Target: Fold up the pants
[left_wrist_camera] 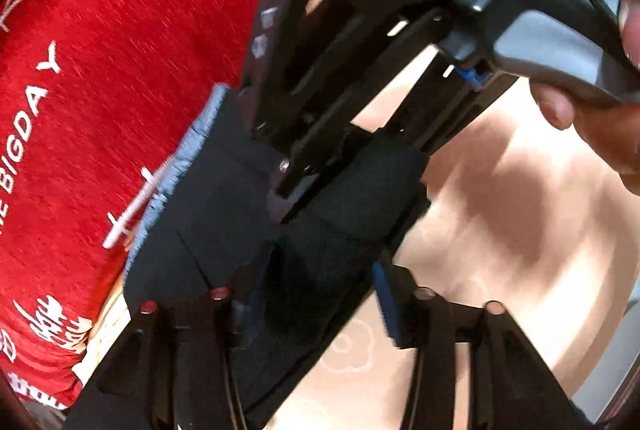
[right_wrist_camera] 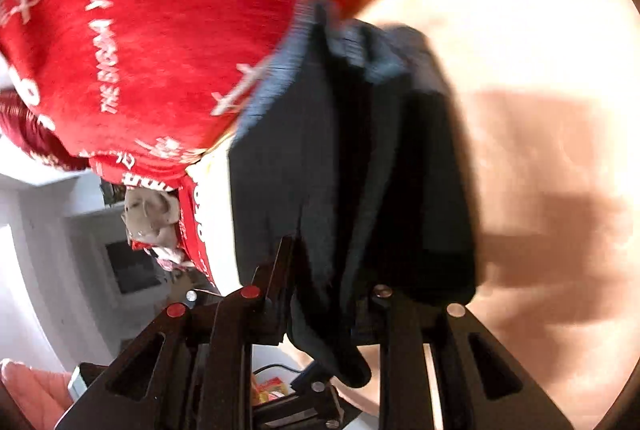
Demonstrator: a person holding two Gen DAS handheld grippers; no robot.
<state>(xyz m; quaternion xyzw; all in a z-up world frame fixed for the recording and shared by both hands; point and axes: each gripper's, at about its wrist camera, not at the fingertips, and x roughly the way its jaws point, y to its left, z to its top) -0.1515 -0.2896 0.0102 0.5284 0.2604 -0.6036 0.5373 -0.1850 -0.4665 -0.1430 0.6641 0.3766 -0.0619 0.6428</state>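
The black pants (left_wrist_camera: 224,205) with a grey ribbed waistband (left_wrist_camera: 188,157) hang bunched in the air. In the left wrist view my left gripper (left_wrist_camera: 316,302) is shut on a fold of the pants. The right gripper's body (left_wrist_camera: 360,41) and the hand holding it (left_wrist_camera: 600,117) cross just ahead. In the right wrist view my right gripper (right_wrist_camera: 328,294) is shut on the pants (right_wrist_camera: 360,169), which drape over its fingers and hide the tips; the waistband (right_wrist_camera: 280,69) points away.
A red cloth with white lettering (left_wrist_camera: 100,69) fills the left side and also shows in the right wrist view (right_wrist_camera: 160,29). A pinkish-beige surface (right_wrist_camera: 520,69) with shadows lies beyond. White furniture (right_wrist_camera: 48,230) stands at the lower left.
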